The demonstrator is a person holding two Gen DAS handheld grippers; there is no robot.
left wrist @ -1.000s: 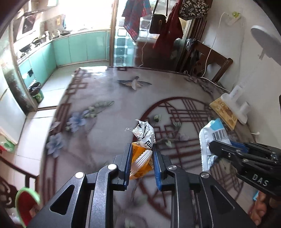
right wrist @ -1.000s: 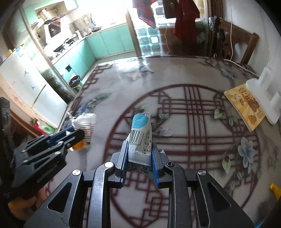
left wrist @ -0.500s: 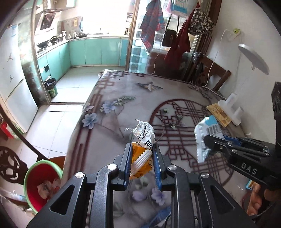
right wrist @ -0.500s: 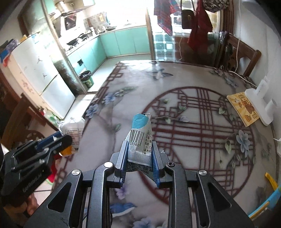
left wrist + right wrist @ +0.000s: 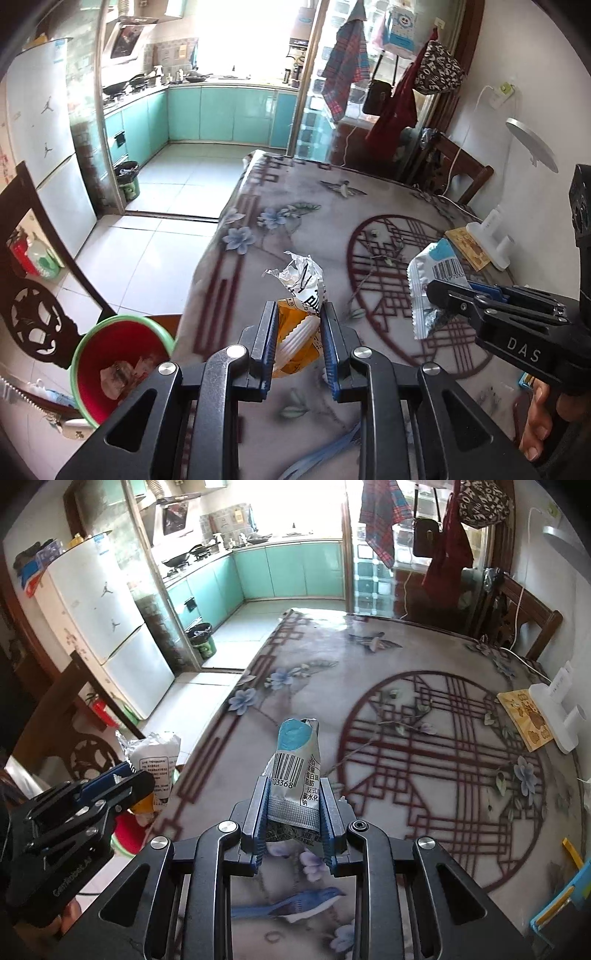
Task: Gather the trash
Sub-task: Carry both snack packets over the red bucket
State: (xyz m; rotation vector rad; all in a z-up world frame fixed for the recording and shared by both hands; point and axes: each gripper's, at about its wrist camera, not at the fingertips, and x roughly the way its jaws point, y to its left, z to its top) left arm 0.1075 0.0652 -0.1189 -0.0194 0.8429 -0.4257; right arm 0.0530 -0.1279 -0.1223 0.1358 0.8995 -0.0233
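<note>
Your left gripper (image 5: 298,345) is clamped on an orange and white snack wrapper (image 5: 301,299), whose crumpled silver top sticks up past the fingertips. You hold it level above the near left edge of the table (image 5: 295,236), pointing toward the far kitchen. Below and to its left, off the table edge, stands a red bin with a green rim (image 5: 118,363) that has some scraps inside. Your right gripper (image 5: 293,814) is closed tight on a silver packet with a barcode (image 5: 295,775), its blue end standing upright between the fingers. In the left wrist view this gripper reaches in from the right, angled toward the left, with your bare hand (image 5: 543,421) wrapped round its handle at the near right. Both pieces of trash hang in the air over the flowered tablecloth, the packet to the right of the wrapper and apart from it. At the far right of the table lies a yellow card (image 5: 524,720) beside a white stand (image 5: 557,709).
</note>
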